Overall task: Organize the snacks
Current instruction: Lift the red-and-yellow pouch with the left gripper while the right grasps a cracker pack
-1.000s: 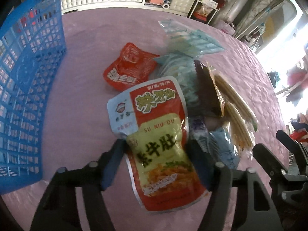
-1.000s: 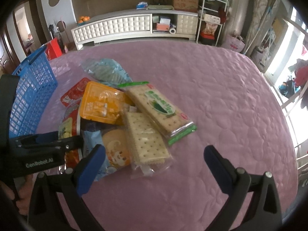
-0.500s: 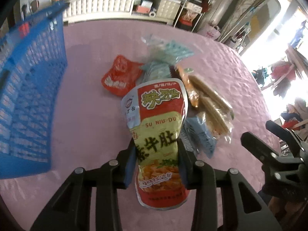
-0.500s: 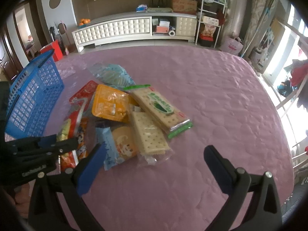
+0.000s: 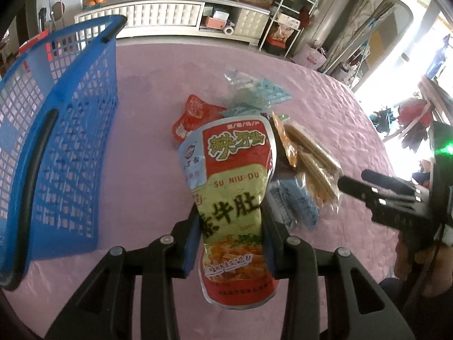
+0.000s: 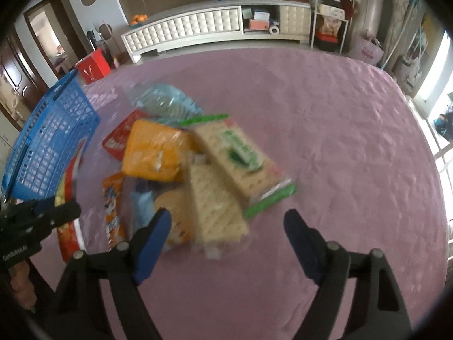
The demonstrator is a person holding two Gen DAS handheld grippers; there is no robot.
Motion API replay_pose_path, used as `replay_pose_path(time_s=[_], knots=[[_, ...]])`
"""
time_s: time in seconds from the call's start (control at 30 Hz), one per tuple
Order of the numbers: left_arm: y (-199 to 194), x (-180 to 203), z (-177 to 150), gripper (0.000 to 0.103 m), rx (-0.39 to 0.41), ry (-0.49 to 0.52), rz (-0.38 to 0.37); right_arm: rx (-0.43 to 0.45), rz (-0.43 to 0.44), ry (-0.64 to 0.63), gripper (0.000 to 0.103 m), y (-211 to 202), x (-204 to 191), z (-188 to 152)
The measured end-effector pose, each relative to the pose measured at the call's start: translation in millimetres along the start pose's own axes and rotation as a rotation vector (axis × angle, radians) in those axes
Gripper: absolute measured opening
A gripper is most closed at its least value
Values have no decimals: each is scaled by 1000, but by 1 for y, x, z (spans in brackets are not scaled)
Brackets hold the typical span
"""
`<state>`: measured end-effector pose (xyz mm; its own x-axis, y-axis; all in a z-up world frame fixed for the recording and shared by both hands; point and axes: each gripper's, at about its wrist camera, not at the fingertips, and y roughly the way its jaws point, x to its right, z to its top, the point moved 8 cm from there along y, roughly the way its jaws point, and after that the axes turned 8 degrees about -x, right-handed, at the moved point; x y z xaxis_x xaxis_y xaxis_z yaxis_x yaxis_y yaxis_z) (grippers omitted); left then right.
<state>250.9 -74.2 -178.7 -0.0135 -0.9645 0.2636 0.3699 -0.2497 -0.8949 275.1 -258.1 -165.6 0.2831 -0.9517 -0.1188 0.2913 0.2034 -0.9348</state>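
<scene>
Snack pouch (image 5: 235, 198) clamped in left tongs (image 5: 230, 235) beside blue basket (image 5: 65, 141); right tongs (image 6: 226, 226) closing, gripping nothing.

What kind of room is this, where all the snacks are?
Probably a living room in someone's home. A long white cabinet with oranges on top stands against the far wall, a metal shelf rack holds household bits, and the snacks lie on a big table under a quilted pink cloth.
</scene>
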Motion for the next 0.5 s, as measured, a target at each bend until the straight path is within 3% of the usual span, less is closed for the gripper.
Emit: replay_pose_path(time_s=[0.1, 0.33, 0.5], knots=[[0, 1, 10, 35, 16, 2, 17, -6, -35, -34, 85, 6, 5, 16], [6, -1, 32, 35, 54, -26, 59, -87, -31, -64, 85, 45, 16, 33], [13, 10, 43, 35, 59, -5, 70, -122, 81, -29, 85, 63, 23, 45]])
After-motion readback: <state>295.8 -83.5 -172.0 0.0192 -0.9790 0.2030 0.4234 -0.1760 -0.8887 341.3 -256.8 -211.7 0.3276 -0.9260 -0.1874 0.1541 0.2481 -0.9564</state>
